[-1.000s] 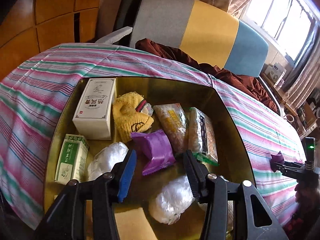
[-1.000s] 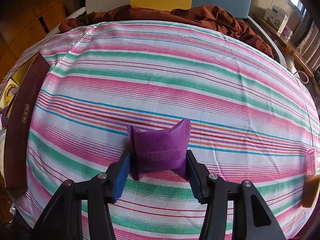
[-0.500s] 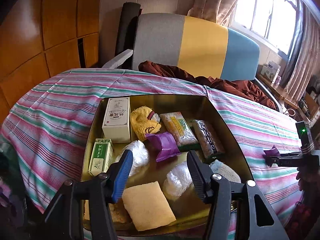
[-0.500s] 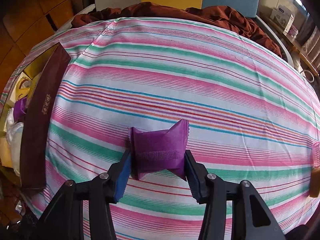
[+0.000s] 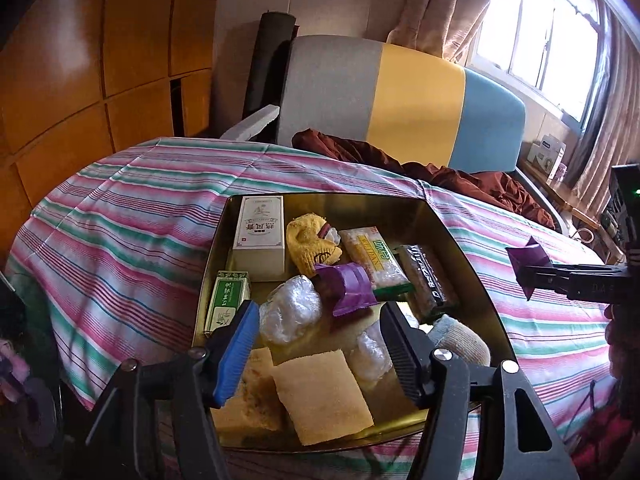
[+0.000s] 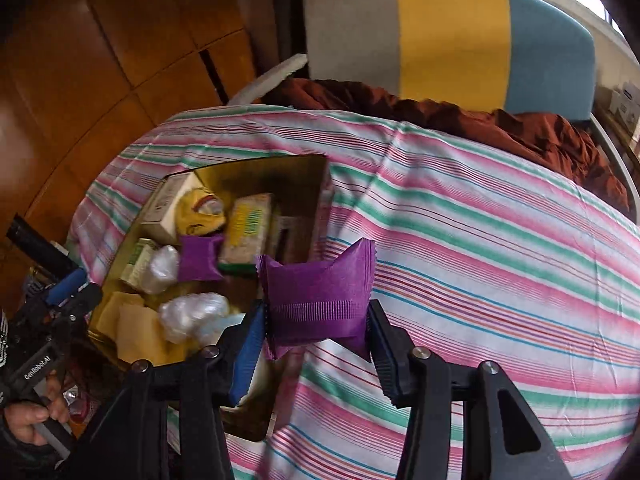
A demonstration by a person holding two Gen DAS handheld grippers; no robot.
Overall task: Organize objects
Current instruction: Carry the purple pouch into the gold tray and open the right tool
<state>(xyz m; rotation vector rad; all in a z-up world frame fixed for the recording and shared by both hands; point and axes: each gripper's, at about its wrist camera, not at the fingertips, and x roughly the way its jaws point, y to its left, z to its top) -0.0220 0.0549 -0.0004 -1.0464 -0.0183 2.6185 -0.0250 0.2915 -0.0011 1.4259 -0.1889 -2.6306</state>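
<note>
The right gripper pinches a light, crinkly purple sachet by its sides; the empty left gripper is opening.

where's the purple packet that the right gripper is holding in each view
Left wrist view: the crinkled purple foil packet sits at the far right edge, clamped in the right gripper above the striped cloth.
Right wrist view: the same packet is low in the centre, pinched between the fingers.
Shared landmark: the gold rectangular tin of small items.

Home bedroom: striped bedsheet, padded headboard, curtained window
</note>
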